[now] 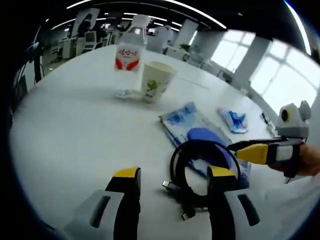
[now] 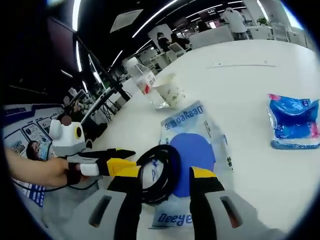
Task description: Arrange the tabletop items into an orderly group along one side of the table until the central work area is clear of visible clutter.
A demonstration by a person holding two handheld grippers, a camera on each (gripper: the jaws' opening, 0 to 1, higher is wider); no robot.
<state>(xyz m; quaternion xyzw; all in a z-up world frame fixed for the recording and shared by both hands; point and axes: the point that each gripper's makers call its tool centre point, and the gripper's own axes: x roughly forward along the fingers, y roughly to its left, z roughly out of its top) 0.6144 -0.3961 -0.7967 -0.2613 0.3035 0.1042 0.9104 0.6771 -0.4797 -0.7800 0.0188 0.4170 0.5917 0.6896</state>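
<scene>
A coiled black cable (image 1: 200,165) lies on the white table (image 1: 75,125), partly on top of a large blue-and-white packet (image 1: 182,117). My left gripper (image 1: 172,182) is open just short of the coil, with the cable's plug ends between its jaws. My right gripper (image 2: 165,180) is open with the cable (image 2: 162,172) loop lying between its jaws over the packet (image 2: 187,125). From the side, the right gripper (image 1: 239,148) tips touch the coil's edge. The left gripper (image 2: 125,159), held by a hand, points in beside it.
A water bottle (image 1: 131,47) and a paper cup (image 1: 156,80) stand together farther along the table. A small blue packet (image 1: 234,120) lies apart from the big one. The same bottle (image 2: 142,80), cup (image 2: 170,90) and small packet (image 2: 295,122) appear from the other side. Office desks lie beyond.
</scene>
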